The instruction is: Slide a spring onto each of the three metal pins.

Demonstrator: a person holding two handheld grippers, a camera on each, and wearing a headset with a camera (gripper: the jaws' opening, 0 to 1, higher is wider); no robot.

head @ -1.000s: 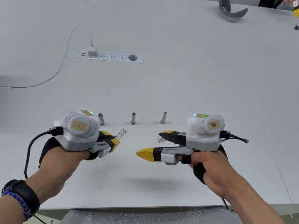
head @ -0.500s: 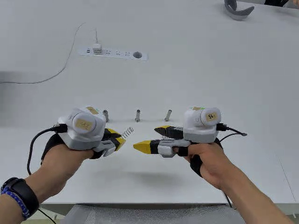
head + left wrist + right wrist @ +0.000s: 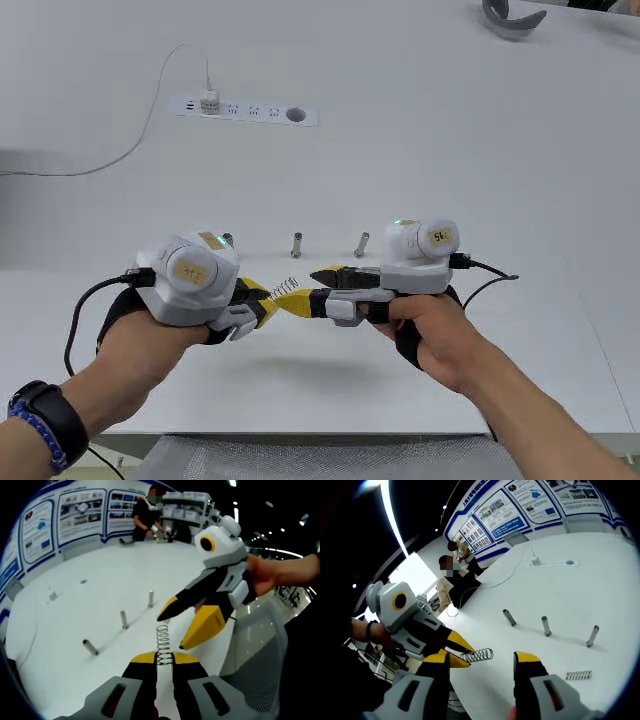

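My left gripper (image 3: 268, 303) is shut on the base of a small coil spring (image 3: 286, 290), which sticks out towards the right. My right gripper (image 3: 305, 288) is open, its jaws standing either side of the spring's free end (image 3: 162, 632) without touching it. In the right gripper view the spring (image 3: 478, 655) lies between my own jaws, held by the left gripper (image 3: 456, 651). Three metal pins stand in a row behind: the left pin (image 3: 228, 240) carries a spring (image 3: 509, 617), while the middle pin (image 3: 297, 244) and the right pin (image 3: 361, 243) are bare. A loose spring (image 3: 579, 675) lies on the table.
A white power strip (image 3: 250, 110) with a plugged charger and a cable lies at the back of the white table (image 3: 480, 180). A grey curved object (image 3: 510, 18) sits at the far right corner. The table's front edge is close under both hands.
The right gripper has moved left, bringing its open jaws around the spring's free end. The left gripper, with the spring, has shifted a little right and lower.
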